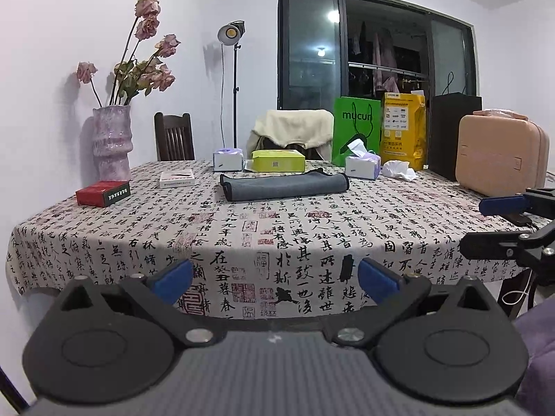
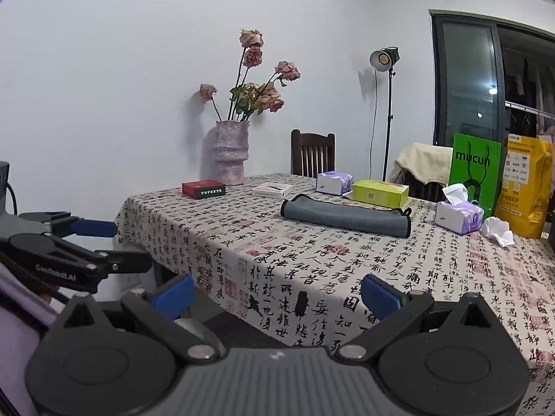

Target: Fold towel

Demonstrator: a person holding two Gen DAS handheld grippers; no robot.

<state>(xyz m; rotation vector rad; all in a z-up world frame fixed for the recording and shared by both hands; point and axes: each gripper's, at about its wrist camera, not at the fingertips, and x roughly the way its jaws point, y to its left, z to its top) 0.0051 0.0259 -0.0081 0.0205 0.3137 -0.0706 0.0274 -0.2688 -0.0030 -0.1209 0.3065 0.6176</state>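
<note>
Folded grey cloth towel (image 1: 283, 184) was left untouched — left gripper (image 1: 275, 279) and right gripper (image 2: 277, 289) held released, well short of it; a reach toward it was judged next.

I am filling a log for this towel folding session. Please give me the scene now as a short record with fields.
towel: grey towel, folded flat, far side of table
table: calligraphy tablecloth
left gripper: jaws open, before near table edge, holds nothing
right gripper: jaws open, holds nothing
contact with towel: none
near towel: yellow-green box, tissue pack, red box
</note>
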